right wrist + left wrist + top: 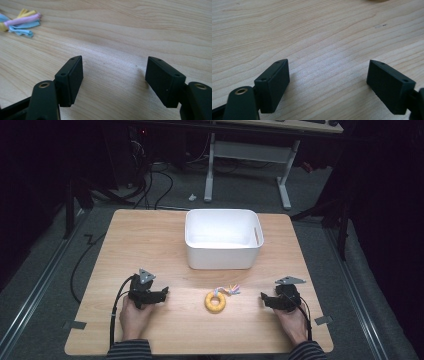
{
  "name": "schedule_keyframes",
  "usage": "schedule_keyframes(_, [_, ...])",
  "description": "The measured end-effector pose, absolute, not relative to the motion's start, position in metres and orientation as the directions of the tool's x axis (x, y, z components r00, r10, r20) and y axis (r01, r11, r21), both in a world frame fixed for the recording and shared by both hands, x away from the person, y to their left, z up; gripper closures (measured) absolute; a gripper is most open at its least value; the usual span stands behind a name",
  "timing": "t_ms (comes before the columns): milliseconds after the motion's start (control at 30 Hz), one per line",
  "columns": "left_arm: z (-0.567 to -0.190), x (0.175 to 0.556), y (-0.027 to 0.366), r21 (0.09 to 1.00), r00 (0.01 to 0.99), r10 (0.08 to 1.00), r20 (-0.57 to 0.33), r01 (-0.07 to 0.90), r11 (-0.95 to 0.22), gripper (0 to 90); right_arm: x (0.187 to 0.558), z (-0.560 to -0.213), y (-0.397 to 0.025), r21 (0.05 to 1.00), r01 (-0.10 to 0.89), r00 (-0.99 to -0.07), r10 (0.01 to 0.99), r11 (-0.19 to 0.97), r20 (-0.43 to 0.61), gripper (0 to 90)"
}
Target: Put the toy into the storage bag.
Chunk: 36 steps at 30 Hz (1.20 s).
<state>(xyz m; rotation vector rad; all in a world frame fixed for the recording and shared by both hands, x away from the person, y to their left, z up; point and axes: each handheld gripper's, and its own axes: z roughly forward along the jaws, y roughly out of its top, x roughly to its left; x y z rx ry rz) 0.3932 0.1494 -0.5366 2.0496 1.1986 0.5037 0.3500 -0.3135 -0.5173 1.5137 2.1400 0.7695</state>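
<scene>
Near edge: my left gripper [161, 294] and right gripper [265, 300], both resting low on the table [125, 240], jaws spread wide, holding nothing.
Between them: yellow ring toy [215, 301] with pastel tassels [21, 22].
Far: white bin [223, 239], apparently empty.
Likely step: pick up the ring; I would pinch across its band, not the loose tassels.

This looks like a lab or workshop set up for recording. A wooden table [150, 235] stands on grey carpet [45, 270] in a dark room. Cables [155, 185] trail across the floor behind it, and a white-legged desk [250, 155] stands farther back. Metal rails [30, 295] run alongside the table.
</scene>
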Motion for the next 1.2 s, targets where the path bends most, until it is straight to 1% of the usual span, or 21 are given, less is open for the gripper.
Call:
schedule_keyframes(67, [-0.537,0.393,0.149,0.733,0.496,0.868,-0.016,0.596,-0.327,18.7,0.35,-0.516,-0.314,0.647,0.718,-0.329,0.944,0.257,-0.01,32.4])
schedule_keyframes(200, [-0.537,0.393,0.149,0.733,0.496,0.868,-0.016,0.596,-0.327,18.7,0.346,-0.51,-0.316,0.669,0.707,-0.335,0.942,0.228,0.033,38.2])
schedule_keyframes(300, [-0.537,0.393,0.149,0.734,0.496,0.868,-0.016,0.596,-0.327,18.7,0.344,-0.506,-0.32,0.687,0.697,-0.328,0.943,0.204,0.053,39.9])
schedule_keyframes(367, [-0.537,0.393,0.149,0.733,0.496,0.868,-0.016,0.596,-0.327,18.7,0.344,-0.505,-0.321,0.689,0.695,-0.332,0.941,0.205,0.055,40.8])
schedule_keyframes(400, [-0.537,0.393,0.149,0.733,0.496,0.868,-0.016,0.596,-0.327,18.7,0.344,-0.502,-0.322,0.667,0.713,-0.346,0.936,0.216,0.067,43.3])
schedule_keyframes(500, [-0.537,0.393,0.149,0.733,0.496,0.868,-0.016,0.596,-0.327,18.7,0.344,-0.498,-0.323,0.657,0.715,-0.362,0.931,0.239,0.055,44.1])
schedule_keyframes(700, [-0.537,0.393,0.149,0.733,0.496,0.868,-0.016,0.596,-0.327,18.7,0.343,-0.486,-0.32,0.668,0.698,-0.387,0.921,0.257,0.05,45.3])
schedule_keyframes(900, [-0.537,0.393,0.149,0.733,0.496,0.868,-0.016,0.596,-0.327,18.7,0.343,-0.481,-0.311,0.679,0.679,-0.425,0.904,0.281,0.05,47.1])
schedule_keyframes(1000, [-0.537,0.393,0.149,0.733,0.496,0.868,-0.016,0.596,-0.327,18.7,0.343,-0.477,-0.304,0.685,0.659,-0.447,0.894,0.31,0.025,48.1])
schedule_keyframes(1200, [-0.537,0.393,0.149,0.733,0.496,0.868,-0.016,0.596,-0.327,18.7,0.346,-0.476,-0.301,0.677,0.661,-0.459,0.888,0.324,0.024,50.6])
